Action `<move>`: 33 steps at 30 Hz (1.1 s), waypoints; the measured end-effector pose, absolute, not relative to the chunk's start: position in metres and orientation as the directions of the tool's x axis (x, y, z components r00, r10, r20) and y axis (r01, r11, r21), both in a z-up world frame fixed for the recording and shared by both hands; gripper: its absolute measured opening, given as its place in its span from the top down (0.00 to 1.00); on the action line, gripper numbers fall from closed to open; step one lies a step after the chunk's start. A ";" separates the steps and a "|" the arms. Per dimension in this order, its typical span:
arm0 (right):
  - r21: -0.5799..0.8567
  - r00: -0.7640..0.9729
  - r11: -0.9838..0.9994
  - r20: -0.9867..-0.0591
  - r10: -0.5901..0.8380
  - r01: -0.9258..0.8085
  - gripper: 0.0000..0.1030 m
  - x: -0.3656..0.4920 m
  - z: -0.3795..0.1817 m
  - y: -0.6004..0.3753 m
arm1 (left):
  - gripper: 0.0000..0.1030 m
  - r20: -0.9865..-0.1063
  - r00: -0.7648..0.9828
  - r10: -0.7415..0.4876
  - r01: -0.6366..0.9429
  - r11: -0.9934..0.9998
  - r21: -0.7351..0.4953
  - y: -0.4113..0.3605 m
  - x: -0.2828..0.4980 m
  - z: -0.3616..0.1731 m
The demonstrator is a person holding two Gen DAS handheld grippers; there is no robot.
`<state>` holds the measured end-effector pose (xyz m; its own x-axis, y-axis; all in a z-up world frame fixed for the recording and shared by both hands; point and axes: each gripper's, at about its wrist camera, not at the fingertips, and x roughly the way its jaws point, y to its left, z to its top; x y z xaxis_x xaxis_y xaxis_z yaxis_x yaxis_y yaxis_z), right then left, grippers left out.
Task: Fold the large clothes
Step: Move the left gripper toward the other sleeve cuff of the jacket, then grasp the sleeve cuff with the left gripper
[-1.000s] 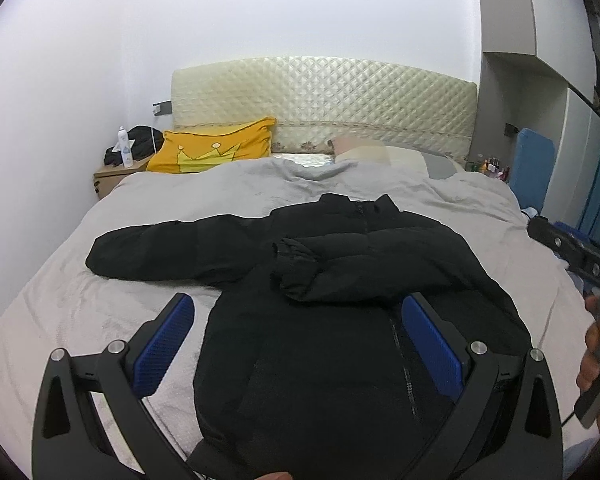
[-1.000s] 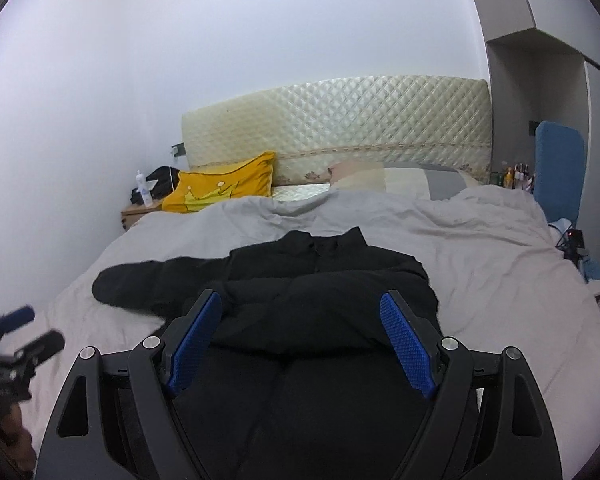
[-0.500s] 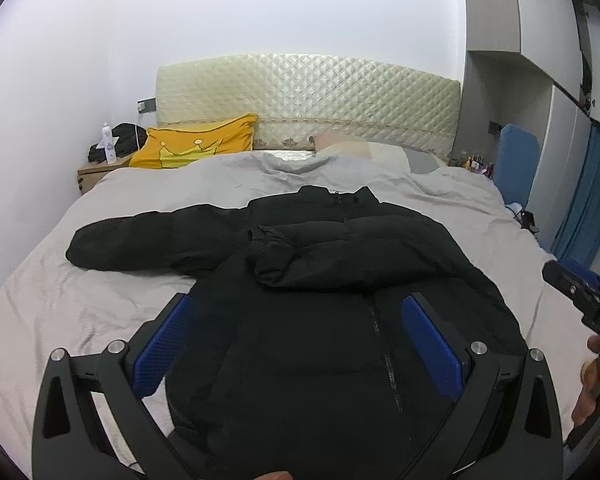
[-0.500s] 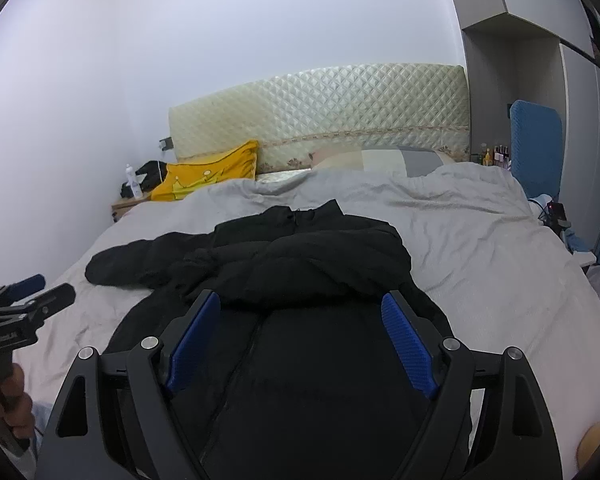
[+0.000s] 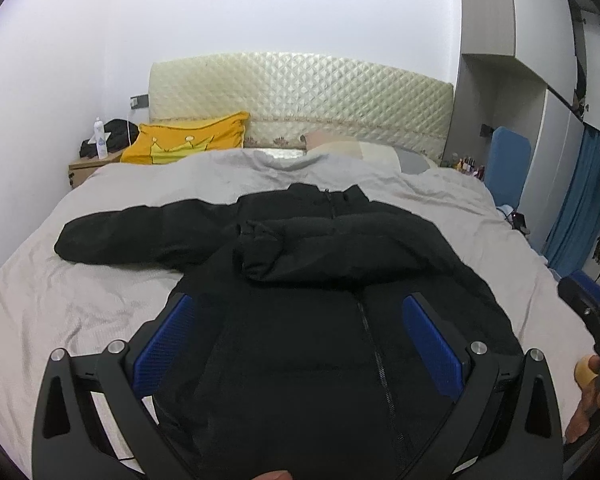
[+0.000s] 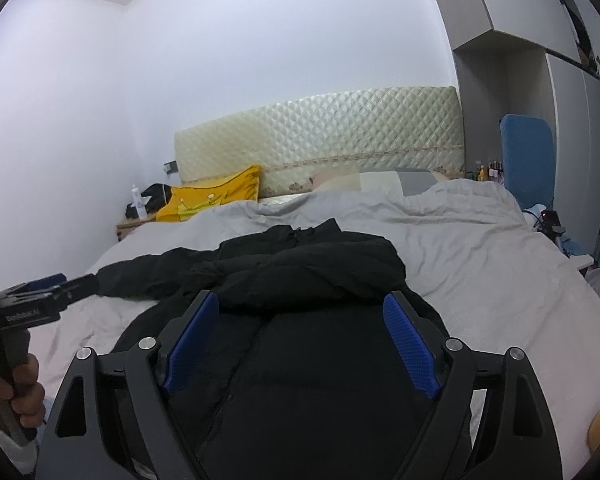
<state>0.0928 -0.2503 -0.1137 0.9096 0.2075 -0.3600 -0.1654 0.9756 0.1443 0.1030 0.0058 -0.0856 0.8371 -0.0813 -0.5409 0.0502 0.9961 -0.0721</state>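
Note:
A large black padded jacket (image 5: 332,320) lies front up on the grey bed sheet (image 5: 60,280), zip down the middle. One sleeve (image 5: 332,248) is folded across the chest. The other sleeve (image 5: 140,236) stretches out to the left. My left gripper (image 5: 300,332) is open and empty above the jacket's lower body. My right gripper (image 6: 300,336) is open and empty above the jacket (image 6: 308,380), near its right side. The left gripper also shows at the left edge of the right wrist view (image 6: 40,292).
A quilted cream headboard (image 5: 300,100) and a yellow pillow (image 5: 188,142) stand at the far end. A nightstand (image 5: 88,164) with a bottle is at the far left. A blue chair (image 5: 508,168) and wardrobe are on the right.
Both grippers have pulled back toward the foot of the bed and risen a little; more of the jacket's lower body shows. The jacket has not moved.

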 end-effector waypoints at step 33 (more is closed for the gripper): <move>0.134 0.913 0.979 -0.358 0.196 -0.157 0.04 0.108 -0.141 -0.250 | 0.00 -0.567 0.823 -0.002 -0.013 1.000 -0.021 0.144 0.195 -0.041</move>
